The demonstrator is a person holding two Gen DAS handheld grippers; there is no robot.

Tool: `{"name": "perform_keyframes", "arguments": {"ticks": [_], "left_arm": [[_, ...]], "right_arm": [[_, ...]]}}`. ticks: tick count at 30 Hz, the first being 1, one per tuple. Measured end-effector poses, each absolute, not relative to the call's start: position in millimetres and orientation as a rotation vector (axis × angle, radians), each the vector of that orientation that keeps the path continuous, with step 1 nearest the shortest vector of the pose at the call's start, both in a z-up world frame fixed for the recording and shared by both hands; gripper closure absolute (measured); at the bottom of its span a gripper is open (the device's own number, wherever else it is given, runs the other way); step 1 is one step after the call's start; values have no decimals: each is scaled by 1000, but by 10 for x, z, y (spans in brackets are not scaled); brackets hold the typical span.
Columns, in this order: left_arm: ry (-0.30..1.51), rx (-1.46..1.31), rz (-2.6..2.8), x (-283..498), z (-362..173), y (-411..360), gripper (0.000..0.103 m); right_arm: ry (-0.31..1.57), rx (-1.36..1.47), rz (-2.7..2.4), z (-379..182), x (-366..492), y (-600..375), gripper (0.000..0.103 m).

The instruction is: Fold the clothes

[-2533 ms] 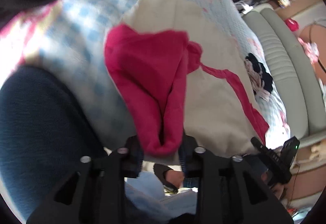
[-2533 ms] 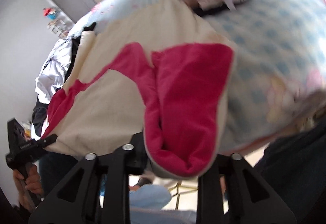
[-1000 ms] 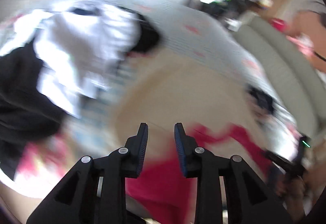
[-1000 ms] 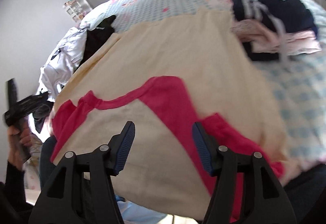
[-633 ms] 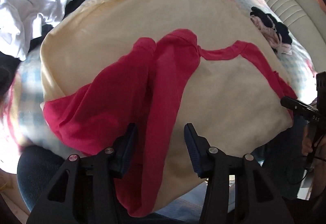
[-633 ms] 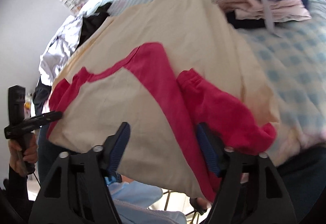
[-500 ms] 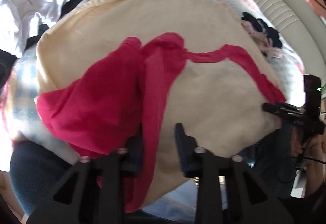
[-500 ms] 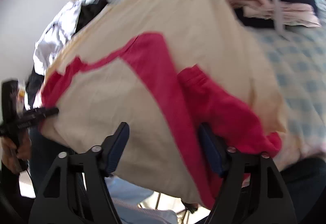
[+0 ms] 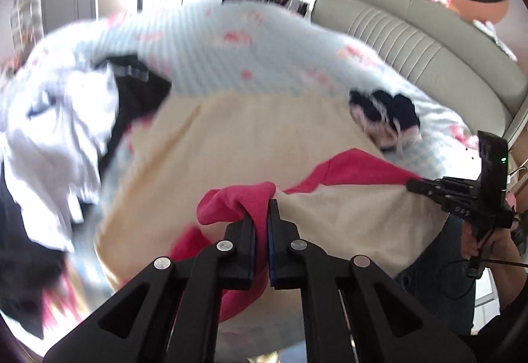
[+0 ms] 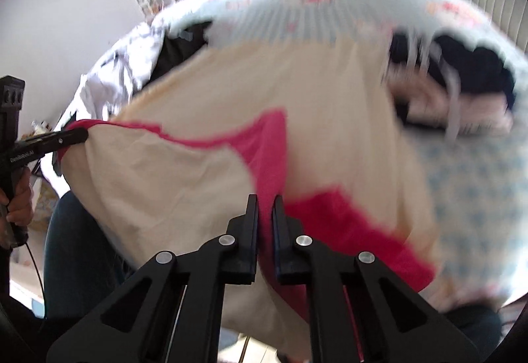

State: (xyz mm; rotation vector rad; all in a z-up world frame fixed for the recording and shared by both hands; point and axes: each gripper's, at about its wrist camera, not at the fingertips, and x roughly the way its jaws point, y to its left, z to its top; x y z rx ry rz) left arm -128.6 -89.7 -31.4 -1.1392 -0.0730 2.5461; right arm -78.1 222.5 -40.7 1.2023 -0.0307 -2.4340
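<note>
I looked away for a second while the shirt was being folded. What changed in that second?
Both claws closed on the shirt's pink trim: the left claw on one bunched sleeve, the right claw by the other sleeve. A second ago both stood open over it. The shirt still lies spread on the bed, the other clothes beside it.

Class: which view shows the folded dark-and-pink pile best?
The right wrist view: the pile is larger there, showing dark layers over pink, though blurred. The left wrist view shows it small and farther off, beside the cream shirt.
</note>
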Motion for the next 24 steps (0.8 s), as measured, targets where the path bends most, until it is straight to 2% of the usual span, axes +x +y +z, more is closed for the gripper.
{"name": "perform_keyframes", "arguments": {"ticks": [3,5,7,9,10,12,13,14,15,18,22,24], "left_arm": [[-84,-1136,2561,-1453,-351,-967,97],[-128,-1283,2538,-1640,-727,-1060,95],[-176,-1445,2491,-1816,-1148,-1146,93],[-238,-1617,2415,-1948,-1578,-1233,86],[-266,-1633,2414,-1934,-1618,-1274,84],[-305,-1507,2505,-1774,-1374,-1394,83],[-324,-1442,2548,-1693,-1252,-1454,77],[-345,-1382,2591,-1612,-1132,-1520,66],[-375,-1356,2636,-1523,-1025,-1616,62],[-465,-1281,2619,-1227,-870,-1726,64],[-466,-1294,2456,-956,-1043,-1360,64],[-369,-1361,2410,-944,-1267,-1118,64]], "right_arm": [[-40,1094,-2511,-153,-884,2256,98],[-62,1075,-2544,-110,-996,2261,98],[-75,1141,-2574,-333,-1174,2278,96],[-30,1322,-2563,-844,-1404,2275,94],[-44,1379,-2547,-997,-1454,2287,88],[-90,1473,-2510,-1249,-1521,2316,85],[-118,1452,-2527,-1189,-1484,2352,78],[-147,1415,-2553,-1085,-1431,2392,75],[-175,1377,-2578,-980,-1378,2433,68],[-234,1312,-2573,-787,-1163,2543,58],[-294,1256,-2524,-619,-872,2642,58],[-271,1296,-2450,-729,-729,2588,58]]}}
